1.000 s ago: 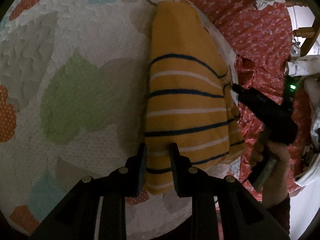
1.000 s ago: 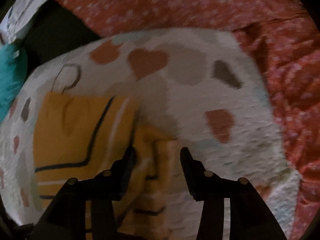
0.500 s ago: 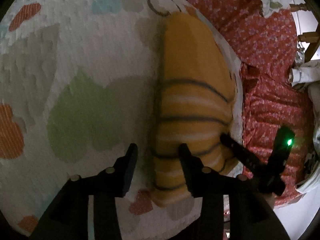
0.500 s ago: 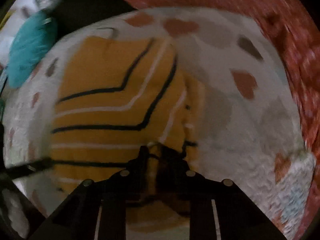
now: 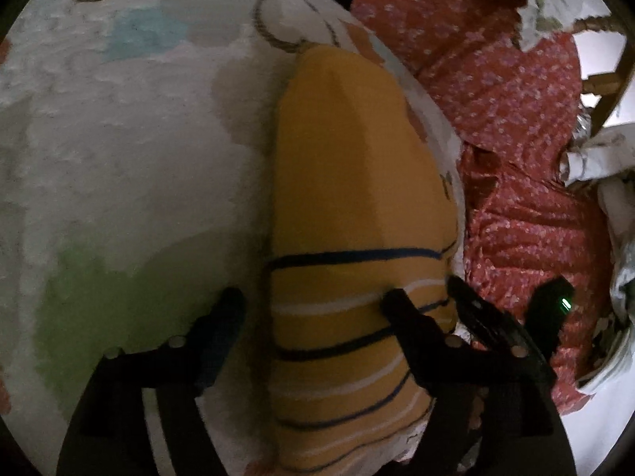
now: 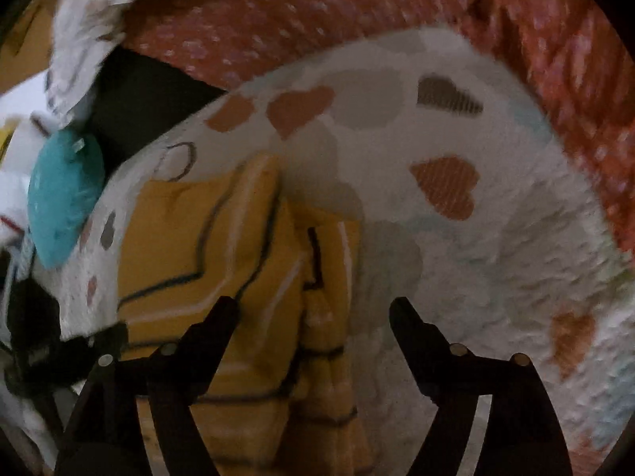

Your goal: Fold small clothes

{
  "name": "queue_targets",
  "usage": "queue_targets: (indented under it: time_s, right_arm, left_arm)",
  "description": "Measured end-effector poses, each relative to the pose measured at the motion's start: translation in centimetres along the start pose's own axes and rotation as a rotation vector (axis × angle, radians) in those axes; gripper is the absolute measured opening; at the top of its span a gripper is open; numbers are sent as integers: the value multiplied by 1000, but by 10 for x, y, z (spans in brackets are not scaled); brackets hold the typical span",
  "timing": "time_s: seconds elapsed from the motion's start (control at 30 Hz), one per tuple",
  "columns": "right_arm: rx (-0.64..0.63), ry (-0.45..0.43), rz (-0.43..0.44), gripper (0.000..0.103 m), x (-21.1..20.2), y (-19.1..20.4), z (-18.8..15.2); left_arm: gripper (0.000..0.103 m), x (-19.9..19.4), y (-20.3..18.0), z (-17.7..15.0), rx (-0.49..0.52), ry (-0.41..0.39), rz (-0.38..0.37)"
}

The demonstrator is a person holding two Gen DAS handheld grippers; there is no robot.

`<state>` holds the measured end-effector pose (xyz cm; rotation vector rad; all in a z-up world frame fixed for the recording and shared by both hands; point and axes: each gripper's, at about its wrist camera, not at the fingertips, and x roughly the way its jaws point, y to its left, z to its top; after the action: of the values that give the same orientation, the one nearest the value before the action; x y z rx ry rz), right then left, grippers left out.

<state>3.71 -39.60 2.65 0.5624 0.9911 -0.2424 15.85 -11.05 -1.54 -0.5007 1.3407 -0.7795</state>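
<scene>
A small yellow sweater (image 5: 345,206) with dark blue and white stripes lies folded into a long narrow shape on a white heart-patterned blanket (image 5: 131,150). My left gripper (image 5: 313,301) is open, its jaws wide apart over the striped end of the sweater and holding nothing. In the right wrist view the sweater (image 6: 222,254) lies at lower left with a folded sleeve beside it. My right gripper (image 6: 313,309) is open and empty, just above that folded edge. The right gripper also shows in the left wrist view (image 5: 492,317) at the sweater's right edge.
A red flowered sheet (image 5: 516,150) lies under the blanket on the right. A teal pouch (image 6: 63,202) and white patterned cloth (image 6: 103,12) lie at the far left of the right view. Wooden furniture (image 5: 607,79) stands at the upper right.
Both grippers opened wide: the left from nearly shut on the sweater's striped end, the right from shut on the folded edge half a second ago. The sweater now lies released on the blanket.
</scene>
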Motion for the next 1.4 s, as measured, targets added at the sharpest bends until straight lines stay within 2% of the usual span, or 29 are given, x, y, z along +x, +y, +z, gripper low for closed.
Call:
queue_targets:
  time_s: [0.03, 0.1, 0.13, 0.17, 0.2, 0.27, 0.3, 0.43, 0.6, 0.67, 0.73, 0.8, 0.83, 0.93, 1.03, 1.1, 1.17, 1.27, 1.37, 1.4]
  right_arm:
    - [22, 6, 23, 84, 9, -4, 4]
    - [73, 26, 91, 83, 22, -4, 1]
    - [89, 50, 136, 79, 27, -1, -1]
    - [106, 76, 187, 62, 32, 4, -4]
    - [117, 74, 175, 61, 31, 10, -7]
    - [118, 64, 176, 41, 24, 24, -6]
    - [118, 58, 189, 36, 20, 28, -6]
    - [80, 22, 294, 34, -2, 57, -1]
    - [27, -6, 346, 34, 6, 101, -1]
    - [31, 0, 306, 35, 26, 108, -4]
    - [-6, -8, 197, 41, 39, 110, -8]
    - [-80, -37, 71, 58, 45, 111, -14]
    - [-119, -53, 34, 61, 43, 114, -16]
    - [-254, -85, -89, 63, 30, 130, -17]
    - [-291, -160, -193, 60, 5, 142, -14]
    - [-274, -222, -164, 50, -19, 146, -15]
    - [-258, -231, -87, 43, -31, 154, -12]
    - [-265, -181, 23, 42, -23, 173, -8]
    - [-229, -101, 31, 42, 10, 176, -1]
    - [-209, -66, -2, 41, 24, 171, 1]
  left_arm:
    - [84, 3, -4, -1, 17, -7, -1]
    - [85, 10, -13, -4, 50, 3, 0]
    - [78, 13, -17, -6, 65, 25, 2]
    - [61, 15, -19, -9, 68, 43, -2]
    - [57, 14, -22, -10, 71, 43, 14]
    - [39, 5, -25, -8, 81, 30, 12]
    - [39, -1, -25, -5, 72, 22, -3]
    - [38, -39, -24, 7, 52, -63, -48]
    - [38, -72, -13, 21, 51, -153, 12]
    - [44, -70, -7, 24, 39, -142, 83]
    - [44, -62, 0, 24, 41, -107, 181]
    - [45, -57, 2, 21, 46, -76, 217]
    - [45, -59, 2, 21, 46, -71, 214]
    - [45, -71, -1, 18, 71, -88, 222]
    - [45, -83, -2, 13, 96, -115, 268]
    - [45, -88, 1, 10, 99, -123, 285]
    - [45, -89, 2, 8, 85, -125, 289]
    - [45, -89, 9, 9, 62, -121, 300]
    - [47, -90, 16, 9, 41, -116, 301]
    - [47, -91, 18, 9, 35, -114, 298]
